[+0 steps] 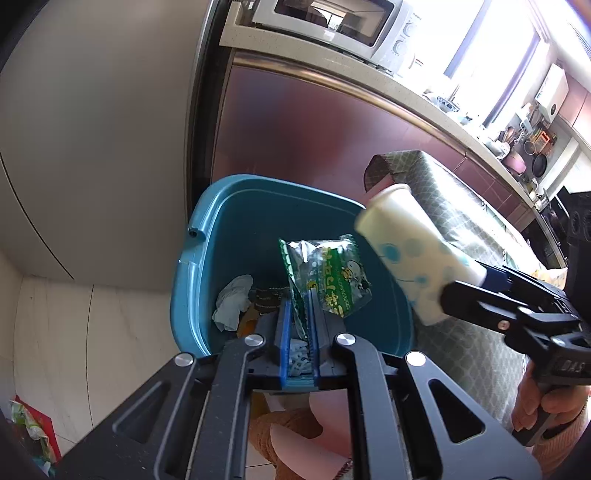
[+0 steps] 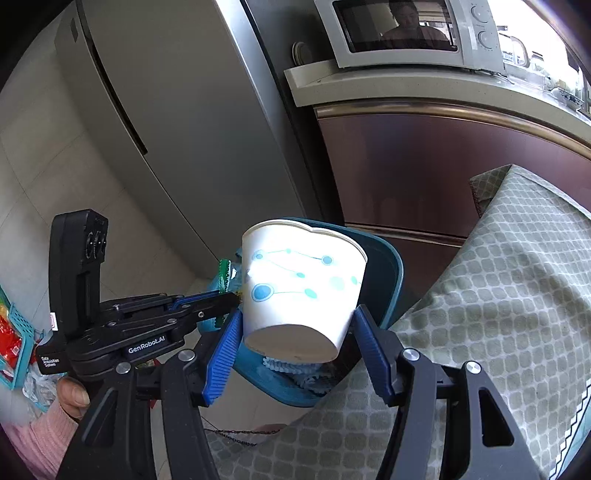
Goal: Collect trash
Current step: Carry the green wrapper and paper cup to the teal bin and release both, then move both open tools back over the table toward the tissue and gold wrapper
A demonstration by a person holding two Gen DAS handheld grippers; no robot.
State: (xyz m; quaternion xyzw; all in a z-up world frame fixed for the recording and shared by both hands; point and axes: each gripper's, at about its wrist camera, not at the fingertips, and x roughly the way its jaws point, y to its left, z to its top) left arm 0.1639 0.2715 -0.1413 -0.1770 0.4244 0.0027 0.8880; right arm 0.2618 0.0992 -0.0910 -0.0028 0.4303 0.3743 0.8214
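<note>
A teal trash bin (image 1: 236, 221) stands on the floor beside the table; its rim also shows in the right wrist view (image 2: 391, 266). My left gripper (image 1: 298, 314) is shut on a green and clear snack wrapper (image 1: 328, 273) and holds it over the bin's opening. Crumpled white paper (image 1: 232, 302) and other scraps lie inside. My right gripper (image 2: 295, 328) is shut on a white paper cup with blue dots (image 2: 299, 284), held by its base and tilted, just over the bin's right rim. The cup also shows in the left wrist view (image 1: 417, 254).
A table with a green patterned cloth (image 2: 498, 295) lies to the right of the bin. A grey fridge (image 2: 166, 110) and maroon cabinets (image 1: 314, 129) with a microwave (image 2: 406, 29) stand behind. More wrappers (image 1: 29, 428) lie on the floor at left.
</note>
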